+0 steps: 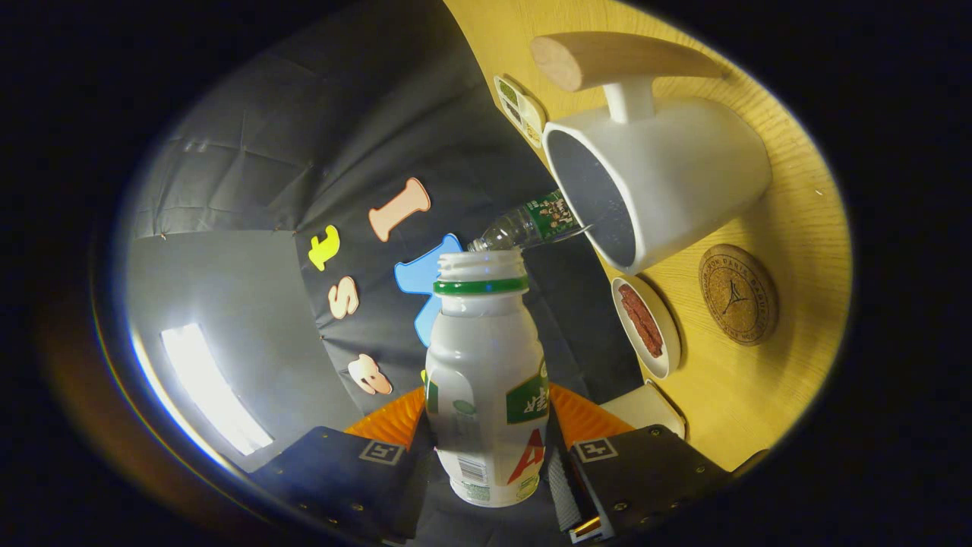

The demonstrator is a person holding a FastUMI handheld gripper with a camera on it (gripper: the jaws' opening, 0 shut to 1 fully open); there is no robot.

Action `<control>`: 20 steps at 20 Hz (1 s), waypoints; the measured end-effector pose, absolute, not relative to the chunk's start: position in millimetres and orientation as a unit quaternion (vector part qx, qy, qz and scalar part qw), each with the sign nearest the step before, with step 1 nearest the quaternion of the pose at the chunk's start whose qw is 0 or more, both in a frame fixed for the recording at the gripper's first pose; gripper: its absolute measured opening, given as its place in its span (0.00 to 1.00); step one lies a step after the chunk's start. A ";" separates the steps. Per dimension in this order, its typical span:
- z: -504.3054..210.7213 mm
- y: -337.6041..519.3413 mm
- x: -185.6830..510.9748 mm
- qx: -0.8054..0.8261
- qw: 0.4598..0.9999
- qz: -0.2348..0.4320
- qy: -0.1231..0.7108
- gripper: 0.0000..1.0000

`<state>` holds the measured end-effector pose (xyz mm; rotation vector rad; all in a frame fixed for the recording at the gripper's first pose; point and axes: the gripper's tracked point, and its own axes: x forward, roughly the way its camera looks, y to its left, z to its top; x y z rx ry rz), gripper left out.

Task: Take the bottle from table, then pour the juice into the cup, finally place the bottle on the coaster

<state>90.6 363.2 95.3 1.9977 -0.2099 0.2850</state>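
Gripper: we see our gripper (486, 448) clamped on the bottle, a finger pressed to each side of its lower body.
Bottle: the white bottle (486, 380) sits between the fingers, uncapped, with a green ring under the threaded mouth and a green and red label on its body.
Bottle axis: its long axis runs straight ahead along the fingers, mouth pointing away from us; the whole view is tipped over, the table standing on its side, so the bottle lies roughly level with the table.
Bottle mouth: it stops just short of the cup's rim, not touching; we cannot tell whether any juice is flowing.
Clear bottle: a second, clear plastic bottle (531, 224) with a green label lies beyond our bottle's mouth, partly behind the cup.
Cup: the white cup (668, 182) with a wooden handle (607, 57) stands on the wooden table (759, 395), its opening facing us; the inside looks dark and we cannot tell what it holds.
Dish: a small white dish (668, 334) beside the cup holds a reddish-brown strip.
Coaster: the round cork coaster (738, 295) lies bare on the table, near the cup and dish.
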 end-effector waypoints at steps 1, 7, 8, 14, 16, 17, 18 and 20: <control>94.6 363.1 90.8 0.836 0.528 0.119 -0.088 0.66; 91.2 360.0 91.8 0.840 0.523 0.116 -0.087 0.66; 89.9 360.0 91.4 0.841 0.522 0.115 -0.088 0.66; 85.3 354.0 92.7 0.843 0.518 0.111 -0.090 0.66; 85.4 353.4 92.1 0.844 0.517 0.110 -0.090 0.66; 84.8 353.1 92.0 0.845 0.516 0.110 -0.090 0.66; 85.1 352.8 91.9 0.846 0.514 0.109 -0.089 0.66; 84.9 352.2 92.1 0.848 0.511 0.109 -0.090 0.66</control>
